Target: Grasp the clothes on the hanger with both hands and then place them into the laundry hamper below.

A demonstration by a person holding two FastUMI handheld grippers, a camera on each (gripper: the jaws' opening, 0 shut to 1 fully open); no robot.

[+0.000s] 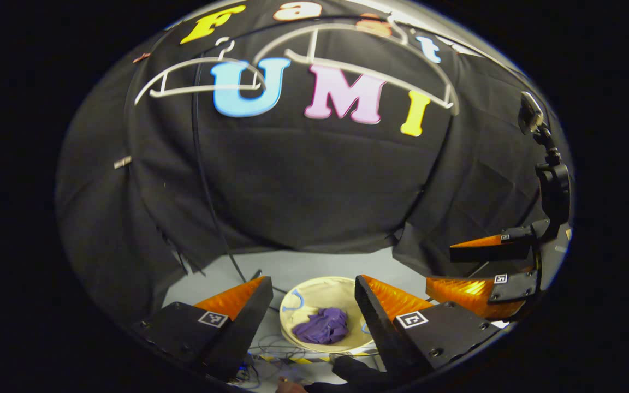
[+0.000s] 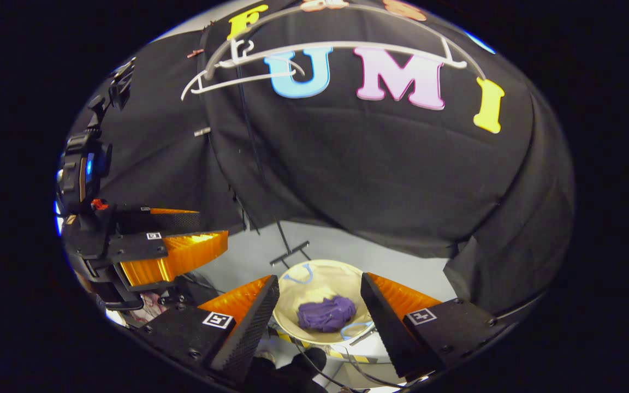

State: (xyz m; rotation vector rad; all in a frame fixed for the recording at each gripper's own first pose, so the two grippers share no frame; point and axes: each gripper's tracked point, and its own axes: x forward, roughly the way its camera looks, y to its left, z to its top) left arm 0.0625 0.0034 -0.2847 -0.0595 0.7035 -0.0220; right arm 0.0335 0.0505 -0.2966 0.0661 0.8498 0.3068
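The purple garment is lying bunched in the bottom of the cream laundry hamper on the pale floor, and in the right gripper view the same garment is sitting low inside the hamper, well below both tools. The left gripper is hanging above the hamper with its fingers spread wide and nothing between them; the right gripper is doing the same, jaws parted and empty, with the hamper showing in the gap. Each view is also catching the other tool off to the side: the right gripper is appearing at the right edge of the left gripper view, the left gripper at the left edge of the right gripper view, both released. High up against the black wall, the white hangers are hanging bare, their bars running roughly level across the scene; the hangers are carrying no cloth that can be made out. The garment lies straight down and slightly forward of both grippers, about equally near each, as a rounded heap with no clear long axis. Judging from this, the placing appears done, and any coming move is probably a withdrawal upward.
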